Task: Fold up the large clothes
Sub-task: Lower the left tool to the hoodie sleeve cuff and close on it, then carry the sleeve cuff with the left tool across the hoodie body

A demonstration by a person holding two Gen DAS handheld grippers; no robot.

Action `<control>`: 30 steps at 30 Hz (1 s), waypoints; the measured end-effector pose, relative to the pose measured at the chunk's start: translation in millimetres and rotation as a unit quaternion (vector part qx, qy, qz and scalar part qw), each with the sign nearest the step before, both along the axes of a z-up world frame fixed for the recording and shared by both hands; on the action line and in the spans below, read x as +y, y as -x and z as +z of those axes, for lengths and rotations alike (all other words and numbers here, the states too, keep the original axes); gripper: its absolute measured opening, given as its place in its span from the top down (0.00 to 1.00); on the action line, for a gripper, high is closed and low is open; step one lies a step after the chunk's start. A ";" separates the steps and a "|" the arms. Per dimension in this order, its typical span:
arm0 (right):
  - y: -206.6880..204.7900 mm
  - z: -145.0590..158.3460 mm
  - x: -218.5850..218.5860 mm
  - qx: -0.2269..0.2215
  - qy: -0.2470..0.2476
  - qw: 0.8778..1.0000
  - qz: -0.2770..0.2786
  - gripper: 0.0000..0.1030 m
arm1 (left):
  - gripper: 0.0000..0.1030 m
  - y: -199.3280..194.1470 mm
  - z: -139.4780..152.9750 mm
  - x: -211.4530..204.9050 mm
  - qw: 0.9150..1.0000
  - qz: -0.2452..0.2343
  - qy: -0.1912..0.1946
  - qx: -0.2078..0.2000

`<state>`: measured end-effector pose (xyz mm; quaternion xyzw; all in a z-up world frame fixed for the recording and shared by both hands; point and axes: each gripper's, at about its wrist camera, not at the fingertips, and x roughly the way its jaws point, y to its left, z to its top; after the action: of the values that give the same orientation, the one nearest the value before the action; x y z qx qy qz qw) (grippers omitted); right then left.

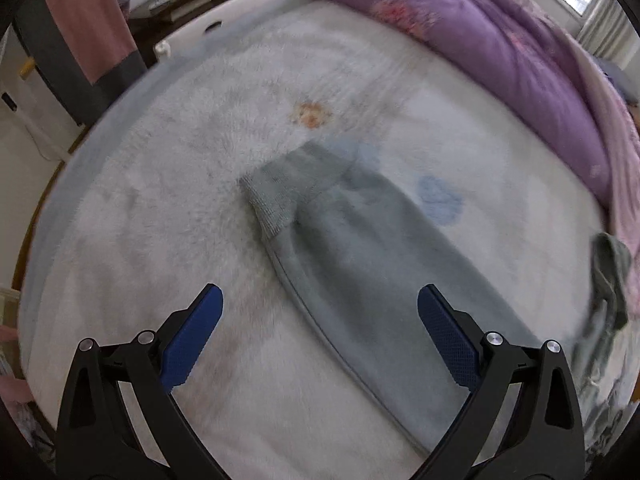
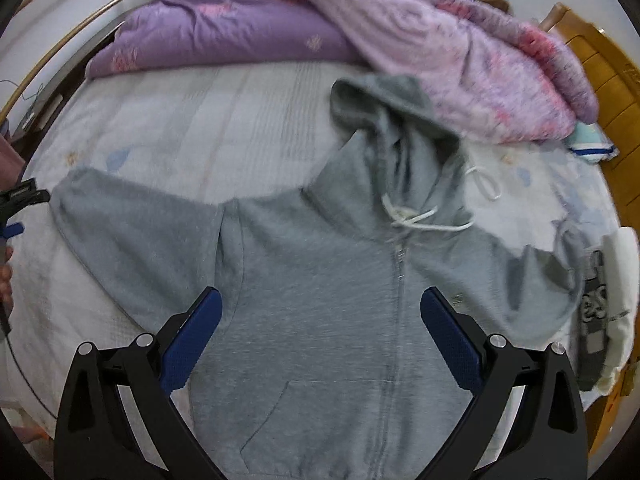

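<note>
On pale bedsheet [image 2: 168, 120], flat grey hoodie [image 2: 320, 300], sleeves outspread.

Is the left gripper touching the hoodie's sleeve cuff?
Apart. In the left wrist view the open left gripper hovers short of the ribbed sleeve cuff, with bedsheet and sleeve fabric visible between the fingertips and cuff.

Left gripper [image 1: 320, 304]: fingers [image 1: 192, 336] spread wide, nothing between them, angled downward. Right gripper [image 2: 320, 306]: fingers [image 2: 448, 340] likewise spread wide and empty. Left gripper also visible at right-wrist view's left edge.
</note>
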<state>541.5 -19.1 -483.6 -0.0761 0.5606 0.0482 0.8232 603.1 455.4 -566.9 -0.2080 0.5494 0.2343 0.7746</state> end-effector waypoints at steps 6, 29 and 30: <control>-11.4 -47.7 4.9 0.031 -0.021 0.999 0.011 0.07 | 0.54 -23.6 -51.4 16.2 0.999 0.006 0.028 0.030; -35.6 -142.1 57.9 0.152 -0.156 0.969 0.114 0.70 | 0.92 62.7 50.7 9.3 0.997 0.020 -0.067 -0.037; -36.0 -135.1 50.5 0.147 -0.176 0.967 0.108 0.70 | 0.92 61.2 66.3 -6.9 0.996 0.003 -0.079 -0.050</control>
<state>577.6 31.5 -618.7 0.0179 0.6462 0.2458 0.7223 541.9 448.5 -500.6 -0.1596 0.4890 0.2685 0.8145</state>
